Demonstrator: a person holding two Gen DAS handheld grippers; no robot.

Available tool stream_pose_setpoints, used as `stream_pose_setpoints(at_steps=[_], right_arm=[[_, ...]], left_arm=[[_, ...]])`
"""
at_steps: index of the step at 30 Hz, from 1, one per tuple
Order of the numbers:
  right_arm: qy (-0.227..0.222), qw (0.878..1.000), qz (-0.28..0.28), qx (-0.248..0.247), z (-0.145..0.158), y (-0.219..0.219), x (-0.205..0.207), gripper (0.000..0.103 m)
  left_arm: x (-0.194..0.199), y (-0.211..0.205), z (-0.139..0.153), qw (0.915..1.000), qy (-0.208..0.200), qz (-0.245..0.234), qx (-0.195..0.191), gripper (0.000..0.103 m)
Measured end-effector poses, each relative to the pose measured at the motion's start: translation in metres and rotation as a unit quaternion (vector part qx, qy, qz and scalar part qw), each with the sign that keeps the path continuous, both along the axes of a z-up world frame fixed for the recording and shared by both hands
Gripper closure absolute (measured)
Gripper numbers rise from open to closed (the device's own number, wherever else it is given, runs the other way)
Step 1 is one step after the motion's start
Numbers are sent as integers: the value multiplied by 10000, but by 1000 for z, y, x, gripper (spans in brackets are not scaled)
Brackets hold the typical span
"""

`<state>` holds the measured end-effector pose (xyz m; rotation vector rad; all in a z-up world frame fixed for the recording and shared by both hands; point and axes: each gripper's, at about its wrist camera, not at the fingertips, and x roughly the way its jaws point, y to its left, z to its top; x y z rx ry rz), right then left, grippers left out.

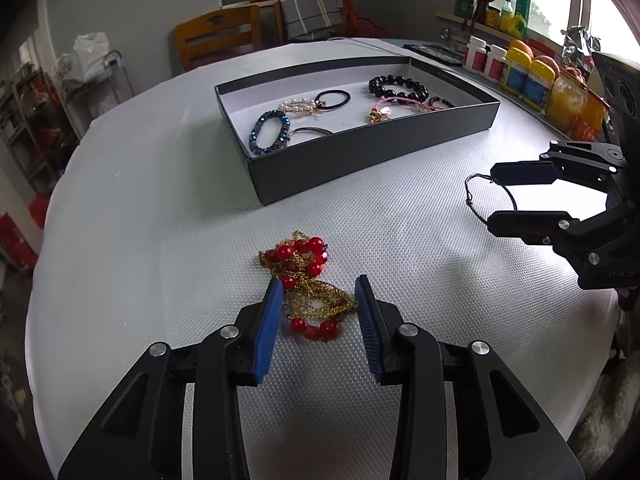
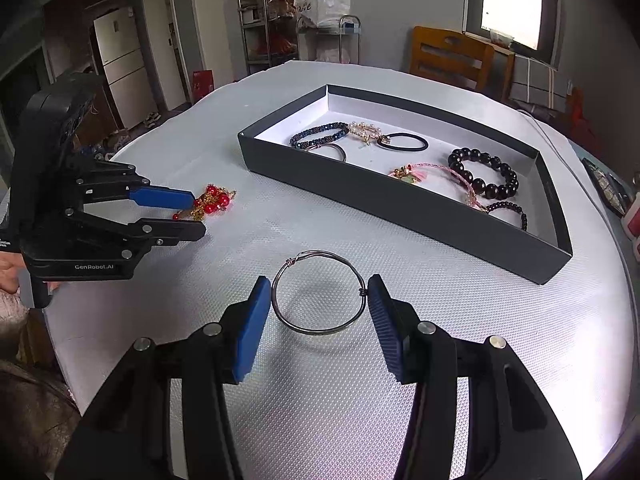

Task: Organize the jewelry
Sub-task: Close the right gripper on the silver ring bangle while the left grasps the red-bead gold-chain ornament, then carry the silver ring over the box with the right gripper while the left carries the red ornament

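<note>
At lower centre of each wrist view, a gripper straddles jewelry on the white table (image 1: 160, 200): the left gripper (image 1: 320, 300) is clamped on the red-bead chain (image 1: 310, 280), and the right gripper (image 2: 320, 304) pinches a wire bangle (image 2: 319, 292) across its width, both seemingly bound for the tray (image 2: 400, 200). That tray, upper centre, already holds several bracelets; nothing blocks the way except its raised wall.

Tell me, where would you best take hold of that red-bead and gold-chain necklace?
Grip the bunched gold chain in the middle of the necklace, coming down from above. It lies flat in a loose heap on the table; round beads may slip, while the tangled chain gives the left tool purchase.
</note>
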<state>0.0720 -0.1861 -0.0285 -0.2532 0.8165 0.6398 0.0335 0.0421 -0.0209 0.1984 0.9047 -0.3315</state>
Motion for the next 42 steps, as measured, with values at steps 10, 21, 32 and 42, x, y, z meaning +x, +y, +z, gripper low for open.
stream_pose_setpoints(at_steps=[10, 21, 32, 42], right_arm=[[-104, 9998, -125, 120, 11, -10, 1, 53], [-249, 9990, -251, 289, 28, -22, 4, 53], [-520, 9975, -382, 284, 59, -34, 22, 53], [-657, 9949, -747, 183, 78, -44, 75, 53]], left_arm=[[-12, 3, 39, 9983, -575, -5, -110, 64], [-23, 1, 95, 9908, -1341, -57, -197, 64], [-7, -12, 123, 9874, -1539, -301, -230, 64], [55, -42, 133, 9868, -1542, -458, -175, 64]])
